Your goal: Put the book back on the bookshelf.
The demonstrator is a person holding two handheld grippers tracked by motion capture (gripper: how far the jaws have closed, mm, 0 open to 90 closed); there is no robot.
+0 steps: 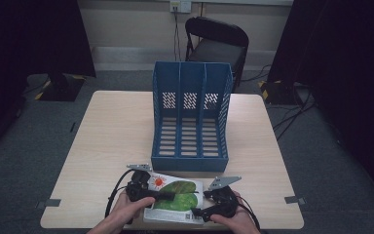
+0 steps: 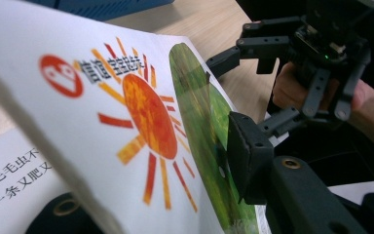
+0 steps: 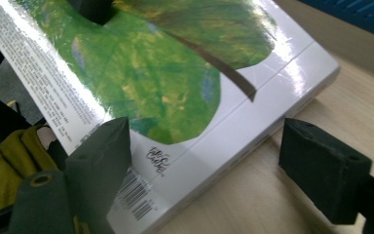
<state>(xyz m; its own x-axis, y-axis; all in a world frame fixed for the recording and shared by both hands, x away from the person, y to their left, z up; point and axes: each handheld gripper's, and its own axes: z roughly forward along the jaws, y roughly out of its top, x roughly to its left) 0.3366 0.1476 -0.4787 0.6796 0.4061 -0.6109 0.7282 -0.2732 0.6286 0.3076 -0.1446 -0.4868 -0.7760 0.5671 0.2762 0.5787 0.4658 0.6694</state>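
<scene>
A white picture book [image 1: 175, 195] with an orange sun and a green leaf on its cover lies at the table's front edge. My left gripper [image 1: 163, 196] reaches in from the book's left side and is shut on the front cover [image 2: 141, 107], one pad [image 2: 248, 161] pressing on the leaf. The cover is raised a little off a printed page [image 2: 14, 180]. My right gripper [image 1: 197, 213] is at the book's near right corner. Its jaws [image 3: 209, 165] stand open astride the book's edge [image 3: 253, 141], pads not touching it.
A blue three-slot file rack [image 1: 163, 78] stands at the middle of the wooden table [image 1: 117, 131], open side toward me, just behind the book. Bare tabletop lies left and right of it. A black chair [image 1: 216, 41] stands beyond the table.
</scene>
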